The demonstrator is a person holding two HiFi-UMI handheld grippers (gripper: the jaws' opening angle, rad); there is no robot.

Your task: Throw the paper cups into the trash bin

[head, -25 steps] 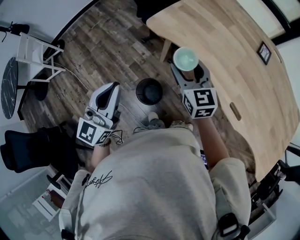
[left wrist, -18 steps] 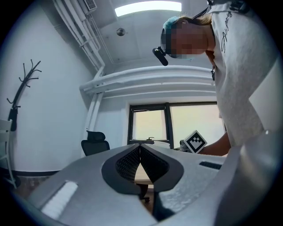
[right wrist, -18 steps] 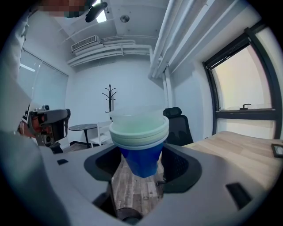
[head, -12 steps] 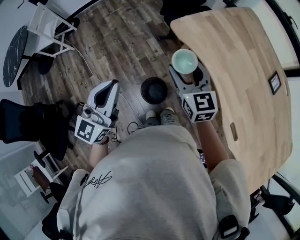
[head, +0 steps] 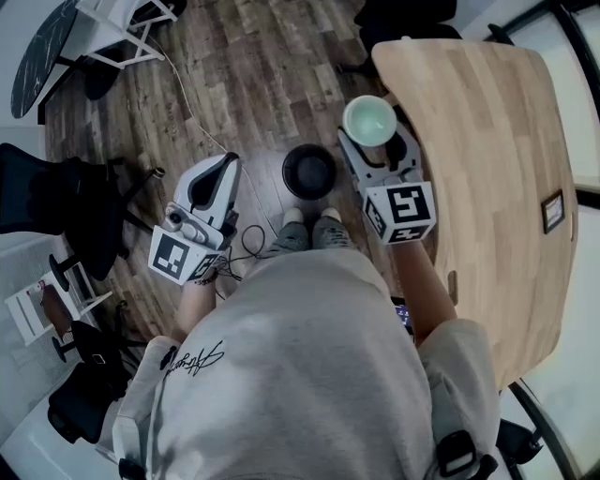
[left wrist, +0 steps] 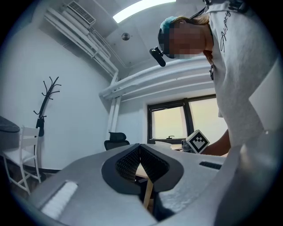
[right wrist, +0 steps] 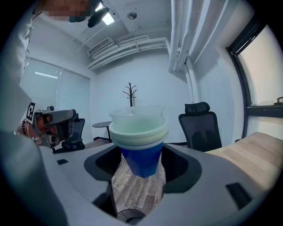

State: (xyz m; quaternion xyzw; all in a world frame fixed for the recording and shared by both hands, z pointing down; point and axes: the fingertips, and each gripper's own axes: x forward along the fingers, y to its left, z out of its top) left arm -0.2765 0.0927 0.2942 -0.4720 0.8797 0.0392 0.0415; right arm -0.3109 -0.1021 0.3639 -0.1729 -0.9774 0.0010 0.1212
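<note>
A stack of paper cups [head: 370, 120], blue outside with pale rims, stands upright between the jaws of my right gripper [head: 377, 146], which is shut on it. In the right gripper view the cup stack [right wrist: 140, 143] fills the middle, held in the right gripper [right wrist: 141, 165]. The round black trash bin [head: 309, 172] sits on the floor just left of and below the cups; its rim [right wrist: 128, 217] shows under the jaws. My left gripper [head: 226, 165] hangs left of the bin, shut and empty. In its own view the left gripper [left wrist: 140, 152] has its pads touching.
A light wooden table [head: 487, 159] runs along the right. The person's feet [head: 305, 230] stand right behind the bin. A black office chair [head: 56, 202] and white frame stand [head: 122, 19] are at the left, with a cable [head: 192, 103] on the floor.
The view has swung round: the table has slid to the right and the chairs at the left have shifted. Both grippers keep their places, and the cups stay held beside the bin.
</note>
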